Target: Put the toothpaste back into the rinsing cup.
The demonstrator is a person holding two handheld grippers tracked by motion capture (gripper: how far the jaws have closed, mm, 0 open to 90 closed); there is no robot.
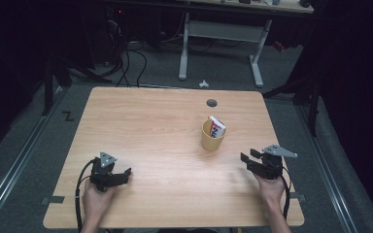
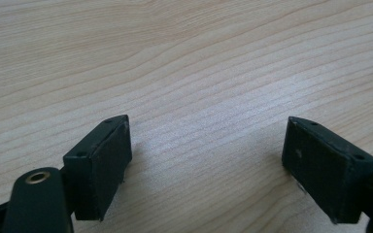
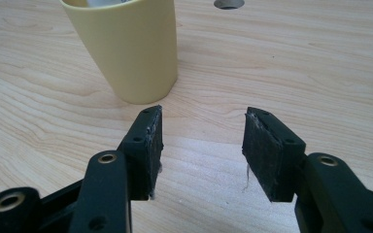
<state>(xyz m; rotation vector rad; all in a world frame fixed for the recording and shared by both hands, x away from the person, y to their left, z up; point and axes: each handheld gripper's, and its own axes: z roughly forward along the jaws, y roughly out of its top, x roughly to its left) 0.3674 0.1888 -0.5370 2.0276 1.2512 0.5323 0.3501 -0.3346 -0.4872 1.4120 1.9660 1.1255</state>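
The pale wood-grain worktop (image 1: 165, 145) carries a single yellow plastic cup (image 1: 212, 138), standing upright right of centre with a white, red and blue tube or packet (image 1: 217, 127) poking out of its top. Both hands rest at the near edge, well apart from each other, so this looks like a pause either before a reach for the cup or just after something was put into it; I cannot tell which.

The right gripper (image 1: 250, 158) is the nearer one, tipped forward and aimed just past the cup's right side, its jaws half open with nothing between them. Any grasp would call for a swing left and wider jaws.

The left gripper (image 1: 126, 174) lies low over bare wood, jaws wide and empty.
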